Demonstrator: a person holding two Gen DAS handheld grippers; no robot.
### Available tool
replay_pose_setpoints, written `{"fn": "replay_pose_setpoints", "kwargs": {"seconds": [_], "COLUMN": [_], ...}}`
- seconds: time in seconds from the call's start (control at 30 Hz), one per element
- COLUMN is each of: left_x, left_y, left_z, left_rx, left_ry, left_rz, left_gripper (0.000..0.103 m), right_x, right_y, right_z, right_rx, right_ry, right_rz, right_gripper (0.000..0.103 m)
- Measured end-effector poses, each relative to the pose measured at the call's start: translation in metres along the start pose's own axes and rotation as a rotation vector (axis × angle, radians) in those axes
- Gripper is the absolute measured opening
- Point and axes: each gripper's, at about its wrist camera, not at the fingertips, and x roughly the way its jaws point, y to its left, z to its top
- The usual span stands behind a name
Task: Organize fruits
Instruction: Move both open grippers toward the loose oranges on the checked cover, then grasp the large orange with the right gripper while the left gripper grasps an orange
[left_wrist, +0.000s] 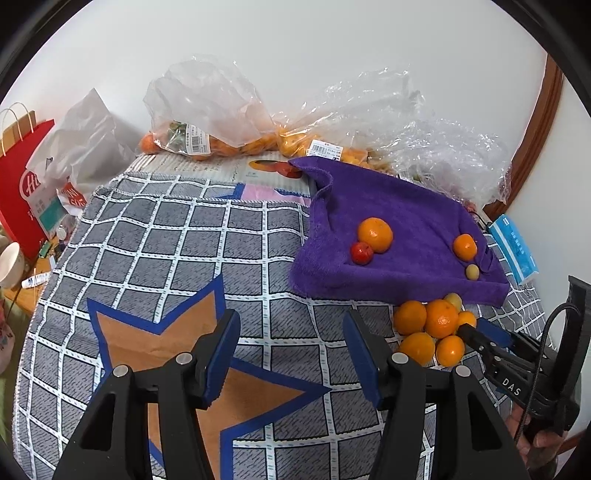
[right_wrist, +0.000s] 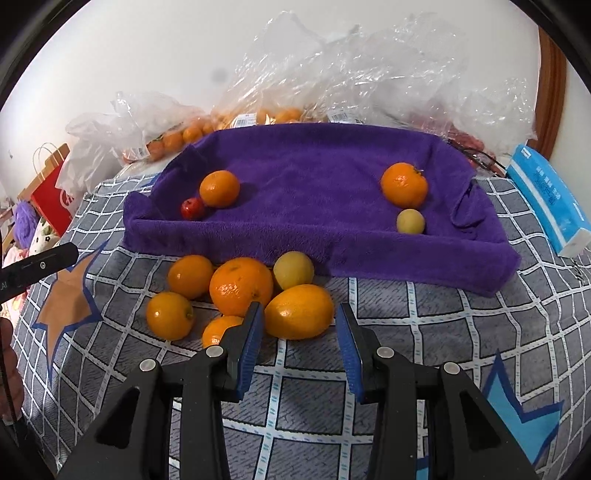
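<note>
While the right gripper (right_wrist: 300, 332) hangs low over the checked cloth (right_wrist: 424, 332), its blue pads stand apart and pinch nothing, with an oval orange fruit (right_wrist: 298, 311) lying just ahead between the tips, untouched. That fruit sits in a loose pile: a big round orange (right_wrist: 241, 286) touching it on the left, a pale yellow fruit (right_wrist: 293, 269) behind, and smaller oranges (right_wrist: 170, 315) further left. Beyond the pile lies the purple towel (right_wrist: 314, 173), edges turned up, carrying an orange (right_wrist: 219, 188) beside a small red fruit (right_wrist: 192, 208) at its left, and another orange (right_wrist: 404, 185) with a yellow fruit (right_wrist: 410, 221) at its right. Over on the other side, the left gripper (left_wrist: 291, 354) hovers above a brown star (left_wrist: 155, 332) printed on the cloth, jaws spread and empty. Bagged fruit (left_wrist: 207, 144) waits along the wall.
</note>
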Motion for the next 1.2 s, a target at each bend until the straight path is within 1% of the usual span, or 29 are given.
{"fn": "replay_pose_setpoints", "kwargs": {"seconds": [0.17,0.4,0.5,0.63,0.77,0.93,1.07,1.1,1.2], "left_x": [0.003,0.003,0.003,-0.001,-0.003,0.002,0.003,0.003,0.002], "left_y": [-0.004,-0.009,-0.013,-0.020,-0.031,-0.044,-0.050,-0.051,-0.052], "left_z": [-0.001,-0.008,-0.011,-0.013,-0.017,-0.021,-0.026,-0.027,-0.030], "left_rx": [0.008,0.017,0.023,0.033,0.043,0.052,0.061,0.061,0.060], "left_ry": [0.013,0.028,0.038,0.036,0.034,0.056,0.071,0.073,0.066], "left_rz": [-0.017,-0.024,-0.023,-0.029,-0.042,-0.060,-0.075,-0.079,-0.094], "left_gripper": [0.056,0.056,0.056,0.056,0.056,0.056,0.056,0.056,0.056], "right_x": [0.006,0.009,0.002,-0.017,-0.033,-0.035,-0.033,-0.030,-0.030], "right_y": [-0.001,-0.003,-0.007,-0.024,-0.044,-0.053,-0.051,-0.051,-0.052], "right_z": [0.004,0.004,-0.001,-0.010,-0.024,-0.038,-0.041,-0.040,-0.040], "right_rx": [0.012,0.011,0.020,0.050,0.066,0.073,0.053,0.056,0.068], "right_ry": [0.013,0.024,0.017,-0.008,0.000,0.023,0.004,0.011,-0.004], "right_rz": [0.009,0.032,0.031,0.012,-0.019,-0.020,-0.016,-0.007,0.001], "right_gripper": [0.042,0.042,0.041,0.042,0.042,0.042,0.043,0.042,0.041]}}
